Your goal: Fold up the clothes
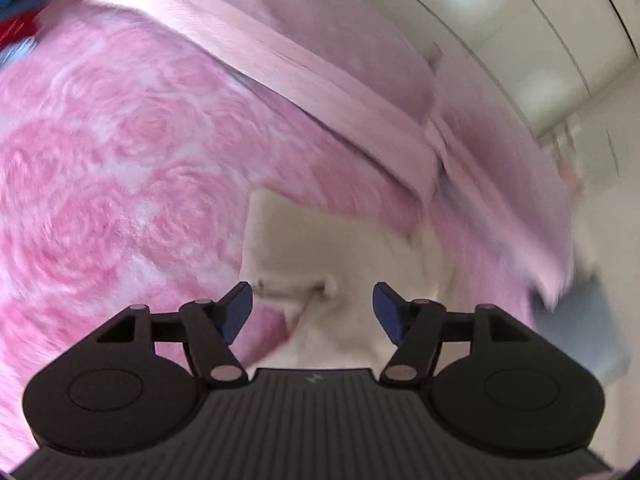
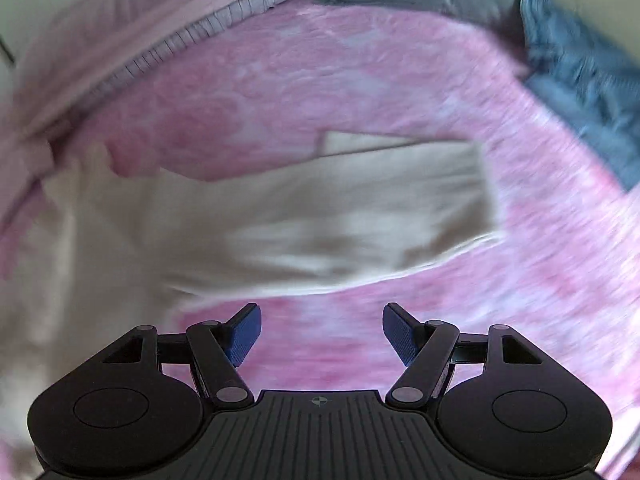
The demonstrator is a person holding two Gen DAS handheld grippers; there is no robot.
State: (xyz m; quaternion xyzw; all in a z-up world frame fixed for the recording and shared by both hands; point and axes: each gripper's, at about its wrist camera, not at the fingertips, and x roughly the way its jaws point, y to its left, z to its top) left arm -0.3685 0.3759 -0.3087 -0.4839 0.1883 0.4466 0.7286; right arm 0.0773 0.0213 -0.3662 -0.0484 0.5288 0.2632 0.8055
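Okay, both claws are wide apart, nothing between the pads. Your left claw (image 1: 312, 312) hangs over a cream garment (image 1: 340, 248) lying on the pink rose blanket (image 1: 112, 168) of the bed. Your right claw (image 2: 320, 334) sits just off the garment's near edge (image 2: 312, 216), over bare blanket. The cloth lies flat w/ one layer doubled over, looks like a fold's begun. It's prob. light and limp, thin fabric, so it'll sag and slide on that fuzzy blanket if you drag it. Pinch at the edges or corners, one per claw, and lift both together. A pale pink pillow (image 1: 280, 60) and a blue-grey cloth (image 2: 580, 92) sit beyond, well clear. Frames are blurry, so seams are hard to tell.
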